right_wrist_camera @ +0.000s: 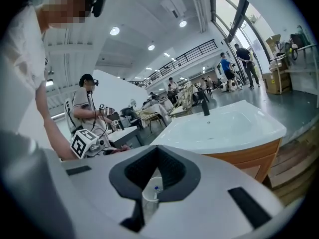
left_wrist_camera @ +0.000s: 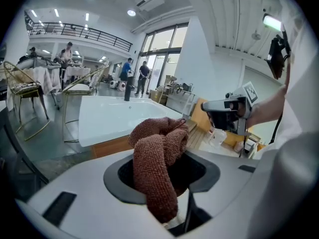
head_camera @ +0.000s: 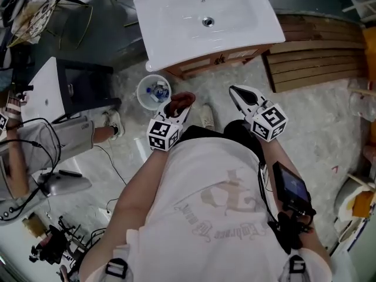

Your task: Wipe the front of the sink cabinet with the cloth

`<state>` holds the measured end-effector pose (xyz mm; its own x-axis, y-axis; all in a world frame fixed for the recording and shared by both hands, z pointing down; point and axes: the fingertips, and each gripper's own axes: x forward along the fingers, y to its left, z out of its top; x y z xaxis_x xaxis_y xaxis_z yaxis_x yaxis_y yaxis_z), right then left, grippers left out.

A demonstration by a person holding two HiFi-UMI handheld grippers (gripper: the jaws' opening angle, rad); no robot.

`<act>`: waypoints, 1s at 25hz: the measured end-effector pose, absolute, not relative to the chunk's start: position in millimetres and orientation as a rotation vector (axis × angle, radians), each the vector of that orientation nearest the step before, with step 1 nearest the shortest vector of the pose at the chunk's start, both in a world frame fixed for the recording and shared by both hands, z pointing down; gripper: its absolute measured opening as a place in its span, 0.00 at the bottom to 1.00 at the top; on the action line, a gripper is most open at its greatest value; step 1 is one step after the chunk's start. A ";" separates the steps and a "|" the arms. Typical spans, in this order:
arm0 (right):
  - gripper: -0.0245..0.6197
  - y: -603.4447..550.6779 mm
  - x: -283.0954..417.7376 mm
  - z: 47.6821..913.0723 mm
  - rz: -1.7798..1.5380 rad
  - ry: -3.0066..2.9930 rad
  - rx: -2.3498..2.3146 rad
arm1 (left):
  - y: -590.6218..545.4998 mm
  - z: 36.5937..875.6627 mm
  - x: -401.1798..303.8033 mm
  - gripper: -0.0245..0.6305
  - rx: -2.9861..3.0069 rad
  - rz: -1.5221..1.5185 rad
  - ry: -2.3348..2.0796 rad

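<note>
From the head view, the sink cabinet (head_camera: 218, 60) shows a narrow strip of pale wood front under a glossy white basin (head_camera: 176, 28), whose rounded rim overhangs the wood. In front of the cabinet lies a stretch of open, grey-veined stone floor (head_camera: 317, 128). It is hemmed by a round white bin (head_camera: 141, 98) just beside the cabinet's left front corner and by slatted wooden planks (head_camera: 317, 57) just beside its right side. The left gripper (head_camera: 175, 109) hovers in front of the cabinet, near the bin, its jaws clamped on a bunched rust-brown cloth (head_camera: 183, 100) that is apart from the wood. The right gripper (head_camera: 237, 95) hangs in front of the cabinet's right half, also short of it. In the left gripper view the cloth is a looped terry towel, bunched into a lump above the jaws with one thick fold pinched between them. The basin's smooth edge and the wood under it stand beyond, with open air between them and the cloth. A gold wire chair (left_wrist_camera: 22, 91) stands left of the basin. In the right gripper view the jaws stand a narrow gap apart with nothing held, and the bin shows through the gap, well below. The basin curves off to the right with a black tap (right_wrist_camera: 205, 107) at its back. Beneath it is the cabinet's orange-brown front.
</note>
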<state>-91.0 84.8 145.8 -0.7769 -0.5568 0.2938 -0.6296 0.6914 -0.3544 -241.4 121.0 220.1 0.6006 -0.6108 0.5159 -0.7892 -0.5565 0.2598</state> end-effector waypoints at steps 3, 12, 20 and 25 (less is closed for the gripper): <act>0.06 77.8 -98.0 155.0 0.678 -2.729 0.971 | 111.1 227.3 -245.9 0.31 2.352 0.520 -1.103; 0.06 53.8 -87.8 191.6 0.755 -2.700 0.989 | 76.3 267.9 -238.6 0.31 2.304 0.567 -1.101; 0.06 40.8 -75.5 230.0 0.836 -2.671 1.016 | 52.6 317.2 -255.0 0.31 2.163 0.554 -1.199; 0.06 44.4 -77.0 241.4 0.862 -2.673 1.014 | 41.8 339.4 -281.5 0.31 2.081 0.565 -1.297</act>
